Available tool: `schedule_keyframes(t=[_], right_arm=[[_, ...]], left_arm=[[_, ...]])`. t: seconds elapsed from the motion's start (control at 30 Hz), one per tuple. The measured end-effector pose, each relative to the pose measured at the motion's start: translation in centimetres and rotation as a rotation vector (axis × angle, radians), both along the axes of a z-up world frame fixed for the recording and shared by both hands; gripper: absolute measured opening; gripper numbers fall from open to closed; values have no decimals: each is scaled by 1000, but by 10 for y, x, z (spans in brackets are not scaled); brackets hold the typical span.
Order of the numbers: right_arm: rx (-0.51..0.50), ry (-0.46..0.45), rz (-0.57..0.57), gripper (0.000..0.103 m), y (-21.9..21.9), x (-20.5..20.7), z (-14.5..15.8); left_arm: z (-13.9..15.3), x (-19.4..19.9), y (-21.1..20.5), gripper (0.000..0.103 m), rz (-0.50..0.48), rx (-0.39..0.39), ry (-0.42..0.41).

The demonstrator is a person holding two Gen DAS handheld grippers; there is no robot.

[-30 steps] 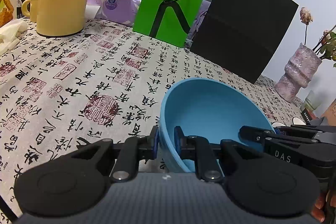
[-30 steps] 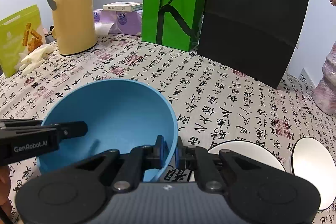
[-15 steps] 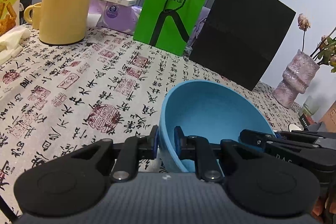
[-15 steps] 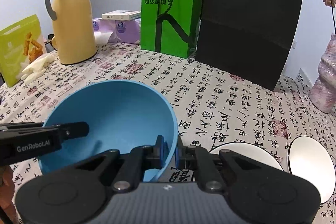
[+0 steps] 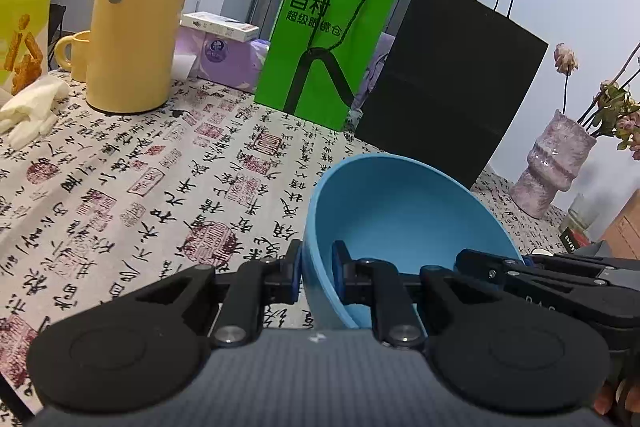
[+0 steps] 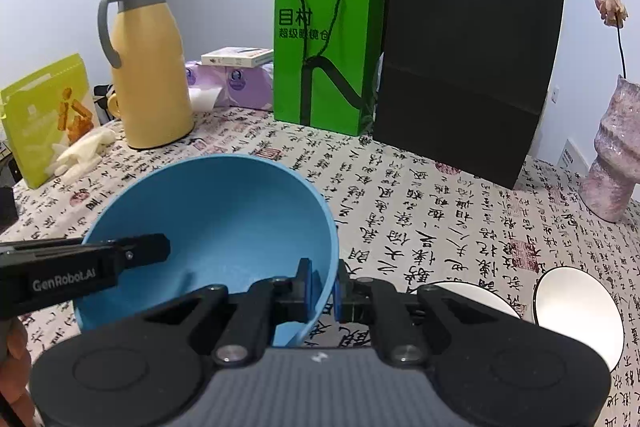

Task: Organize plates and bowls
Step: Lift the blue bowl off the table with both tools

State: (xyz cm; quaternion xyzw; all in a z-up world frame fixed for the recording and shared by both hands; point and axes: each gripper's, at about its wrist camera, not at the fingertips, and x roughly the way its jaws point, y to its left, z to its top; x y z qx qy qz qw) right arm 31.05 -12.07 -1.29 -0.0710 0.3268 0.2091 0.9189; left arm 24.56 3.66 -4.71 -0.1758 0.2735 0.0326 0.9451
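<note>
Since a second ago both grippers and the blue bowl (image 5: 394,211) sit higher above the tablecloth (image 5: 132,187), and the bags behind look lower in both views. The left gripper (image 5: 317,271) is clamped on the bowl's left rim, one pad outside the wall and one inside. The right gripper (image 6: 323,285) pinches the opposite rim the same way, nearly closed on the thin wall. The bowl hangs between them, tilted, clear of the cloth. Two white plates (image 6: 580,311) lie on the table to the right, below the right gripper.
</note>
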Motion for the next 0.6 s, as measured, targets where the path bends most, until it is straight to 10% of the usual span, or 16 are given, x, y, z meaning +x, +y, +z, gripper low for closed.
schedule_keyframes(t=[0.6], right_arm=[[23,-30,35,10,24,-34,18]], left_arm=[[19,-42,23,16,38,15,-31]])
